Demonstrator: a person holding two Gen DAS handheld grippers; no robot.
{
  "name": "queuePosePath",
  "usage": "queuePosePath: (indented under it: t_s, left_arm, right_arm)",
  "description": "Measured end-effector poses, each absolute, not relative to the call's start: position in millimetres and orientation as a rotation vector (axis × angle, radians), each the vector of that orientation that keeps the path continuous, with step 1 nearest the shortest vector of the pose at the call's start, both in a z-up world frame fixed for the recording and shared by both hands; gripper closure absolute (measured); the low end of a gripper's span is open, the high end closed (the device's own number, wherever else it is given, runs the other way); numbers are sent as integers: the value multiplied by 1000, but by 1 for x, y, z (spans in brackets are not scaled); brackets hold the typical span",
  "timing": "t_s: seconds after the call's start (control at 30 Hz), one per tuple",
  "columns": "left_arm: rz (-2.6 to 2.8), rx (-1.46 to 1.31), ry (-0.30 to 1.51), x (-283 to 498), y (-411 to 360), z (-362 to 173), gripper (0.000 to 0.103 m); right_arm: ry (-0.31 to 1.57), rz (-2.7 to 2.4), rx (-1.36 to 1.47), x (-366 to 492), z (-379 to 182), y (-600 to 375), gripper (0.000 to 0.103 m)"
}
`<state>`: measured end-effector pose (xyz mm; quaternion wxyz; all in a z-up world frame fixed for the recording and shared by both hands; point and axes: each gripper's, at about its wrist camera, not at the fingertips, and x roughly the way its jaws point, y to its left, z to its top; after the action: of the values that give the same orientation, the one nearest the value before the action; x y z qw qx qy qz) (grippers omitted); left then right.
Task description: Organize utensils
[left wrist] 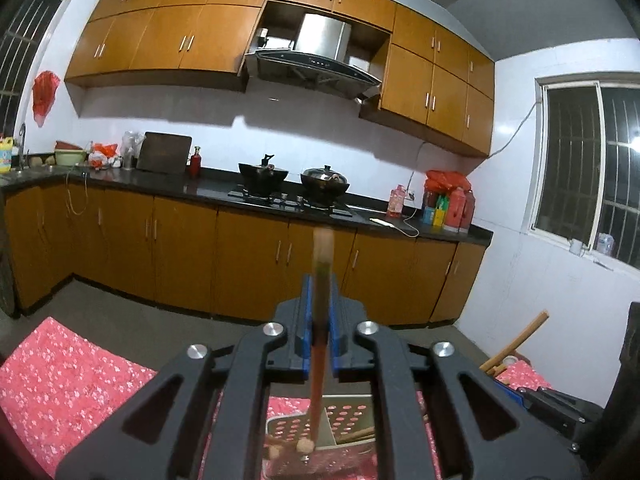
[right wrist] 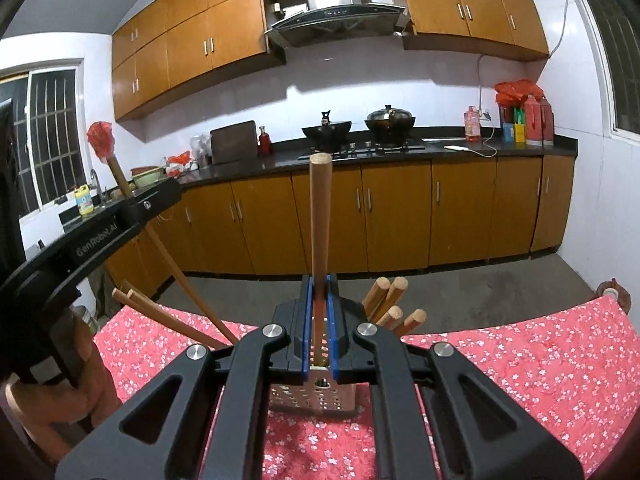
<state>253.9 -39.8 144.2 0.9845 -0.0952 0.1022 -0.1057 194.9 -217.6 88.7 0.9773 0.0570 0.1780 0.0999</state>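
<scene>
**Chopsticks held over perforated holder**

Chopsticks, one per gripper. The right gripper [right wrist: 320, 320] has its jaws closed on an upright wooden chopstick [right wrist: 319, 216], lower end entering the metal holder [right wrist: 316, 398] on the cloth-covered surface [right wrist: 520, 380]. The left gripper [left wrist: 319, 320] likewise clamps a reddish stick [left wrist: 320, 344] above the same holder. More sticks [right wrist: 390, 300] lean in its right part. Judged light, stiff, smooth and round, so prone to pivot; a mid-shaft grip suits best.
</scene>
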Motion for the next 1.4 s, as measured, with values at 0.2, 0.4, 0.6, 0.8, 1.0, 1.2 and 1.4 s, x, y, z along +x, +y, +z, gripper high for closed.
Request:
queuePosePath:
  t_s: [0.2, 0.4, 0.6, 0.8, 1.0, 1.2, 1.4]
  left_arm:
    - [-212, -249, 201, 233, -11, 159, 52]
    - [-193, -217, 213, 194, 10, 154, 29]
    - [-130, -129, 236, 142, 30, 128, 5]
    - [-35, -13, 236, 86, 39, 93, 4]
    - [10, 52, 263, 55, 39, 64, 4]
    - [-4, 44, 277, 41, 38, 41, 4]
    - [-16, 31, 306, 33, 38, 22, 4]
  right_arm:
    - [304, 178, 157, 174, 100, -232, 60]
    - [268, 149, 178, 144, 105, -243, 33]
    - [232, 85, 97, 109, 94, -234, 6]
    - [251, 34, 43, 81, 72, -219, 2]
    - [257, 3, -12, 51, 46, -204, 2]
    - [280, -16, -31, 33, 21, -199, 2]
    - [320, -17, 0, 28, 0, -202, 2]
